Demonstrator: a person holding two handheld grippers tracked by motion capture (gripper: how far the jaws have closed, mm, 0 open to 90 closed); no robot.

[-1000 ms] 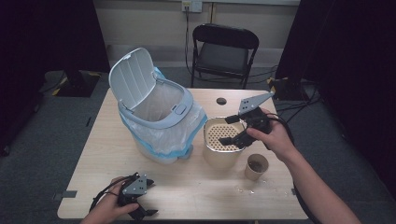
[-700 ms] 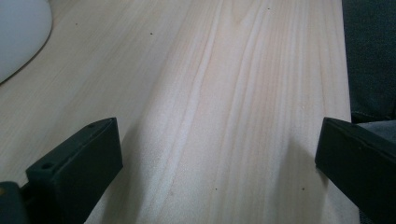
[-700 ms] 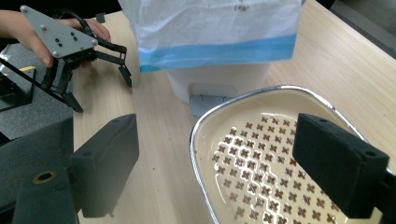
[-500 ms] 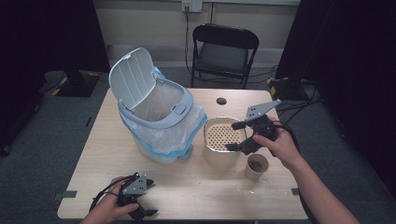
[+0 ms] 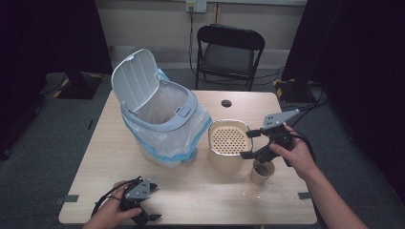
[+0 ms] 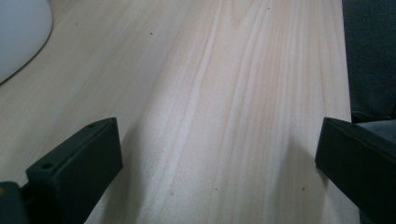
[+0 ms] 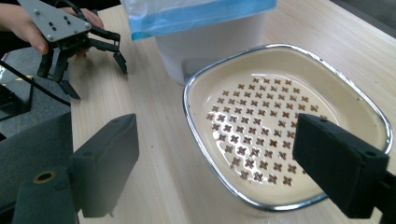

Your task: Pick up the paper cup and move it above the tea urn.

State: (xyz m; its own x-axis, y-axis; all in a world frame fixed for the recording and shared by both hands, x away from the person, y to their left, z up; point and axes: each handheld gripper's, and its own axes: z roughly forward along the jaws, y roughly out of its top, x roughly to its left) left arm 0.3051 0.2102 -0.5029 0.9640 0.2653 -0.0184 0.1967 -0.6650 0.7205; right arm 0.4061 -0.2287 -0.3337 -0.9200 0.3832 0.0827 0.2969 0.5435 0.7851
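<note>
Table (image 5: 200, 195) of pale wood, seen from above, with objects listed from left to right. Left gripper (image 5: 143, 215) rests at the near left edge, held in a hand (image 5: 109, 217); its own view shows the jaws spread wide over bare wood grain, holding nothing. White bin (image 5: 160, 119), near the table's centre-left, stands upright with its hinged lid (image 5: 133, 82) raised to the left; a clear liner bag with a blue hem (image 5: 165, 138) hangs over its sides. What lies inside cannot be told. Cream container (image 5: 229, 145), just right of the bin, carries a chrome-rimmed perforated tray (image 7: 285, 126), which is empty. Right gripper (image 5: 249, 144), held by the right hand (image 5: 296, 152), points left over the tray's right edge, jaws apart and gripping nothing. Paper cup (image 5: 261, 172) stands upright near the container, below this gripper; contents indistinct. The right gripper view adds the tray's cross-shaped holes and the left gripper beyond. Chair (image 5: 229, 52) stands behind the table.
</note>
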